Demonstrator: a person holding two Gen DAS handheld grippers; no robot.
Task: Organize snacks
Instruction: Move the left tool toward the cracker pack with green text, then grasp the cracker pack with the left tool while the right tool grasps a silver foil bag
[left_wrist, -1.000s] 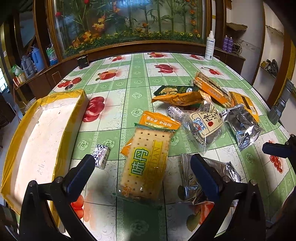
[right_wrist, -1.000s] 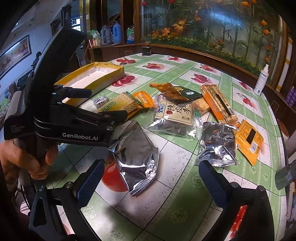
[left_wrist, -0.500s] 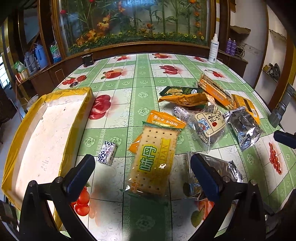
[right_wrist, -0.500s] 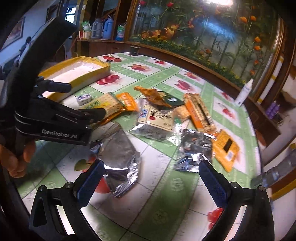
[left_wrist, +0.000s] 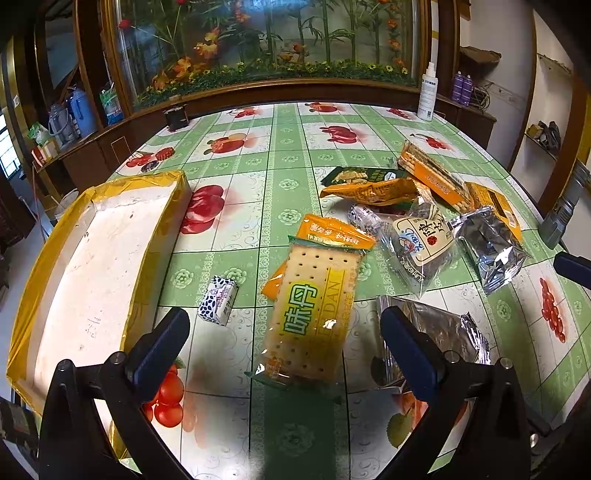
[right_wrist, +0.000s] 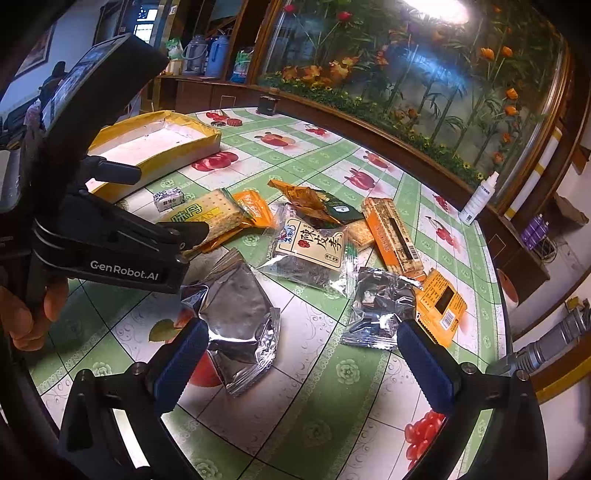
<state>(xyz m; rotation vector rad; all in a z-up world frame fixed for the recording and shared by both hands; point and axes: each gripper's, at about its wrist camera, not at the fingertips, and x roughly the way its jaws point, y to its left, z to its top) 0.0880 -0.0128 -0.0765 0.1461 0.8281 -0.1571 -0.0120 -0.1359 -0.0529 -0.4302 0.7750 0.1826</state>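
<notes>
Green fruit-print tablecloth (left_wrist: 288, 177) lay strewn with snacks; we held the left gripper (left_wrist: 284, 332) and the right gripper (right_wrist: 299, 354) wide open and empty. We judged sorting unstarted: next, closing on the clear-wrapped cracker packet (left_wrist: 314, 310) at twelve o'clock of the left one, bound for the yellow-rimmed cardboard tray (left_wrist: 88, 266) at nine.

Green-and-white checks, red fruit prints

The counter (left_wrist: 288, 155) cloth is green-white checked with red fruit; the tray (left_wrist: 162, 177) yellow outside, white inside; two pouches (right_wrist: 236, 317) silver; the cracker pack (left_wrist: 314, 306) tan with green lettering.
</notes>
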